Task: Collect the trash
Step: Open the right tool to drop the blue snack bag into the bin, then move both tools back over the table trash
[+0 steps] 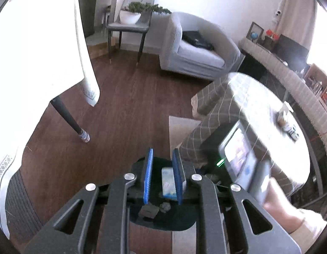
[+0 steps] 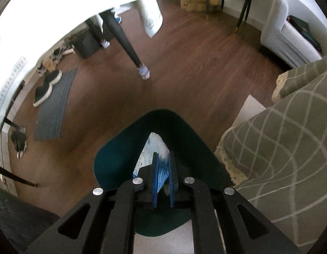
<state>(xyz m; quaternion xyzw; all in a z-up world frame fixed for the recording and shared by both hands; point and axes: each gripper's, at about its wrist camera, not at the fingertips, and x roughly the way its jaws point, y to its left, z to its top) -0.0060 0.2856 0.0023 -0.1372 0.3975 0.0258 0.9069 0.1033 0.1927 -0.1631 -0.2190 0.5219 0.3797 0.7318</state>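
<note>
Brown wooden floor of a living room, viewed from above during a round of trash collecting. Directly below the right tool, a dark teal bin, mouth open. Clenched between that tool's blue pads, a crumpled white-and-blue wrapper, poised above the bin's mouth and not yet let go. Over the same bin, the left tool, pads parted and gripping nothing. Visible through its gap, down inside the bin, a pale blue-and-white packet beside a few dark scraps. Step in hand, by the look of it: dropping off the wrapper, with the left tool's load seemingly already delivered. Next move, as a judgement: keep the right tool centred over the opening, part the pads, then lift clear without snagging the rim. Close on the right of the right tool, the draped edge of a check-clothed counter, the tightest margin. Between it and the bin, a pale mat. Ahead and to the left of the tool, the black leg of a white-draped counter, well apart. Further ahead, open floor as far as a grey armchair. Far off to the left, shoes beside a grey ribbed mat.
</note>
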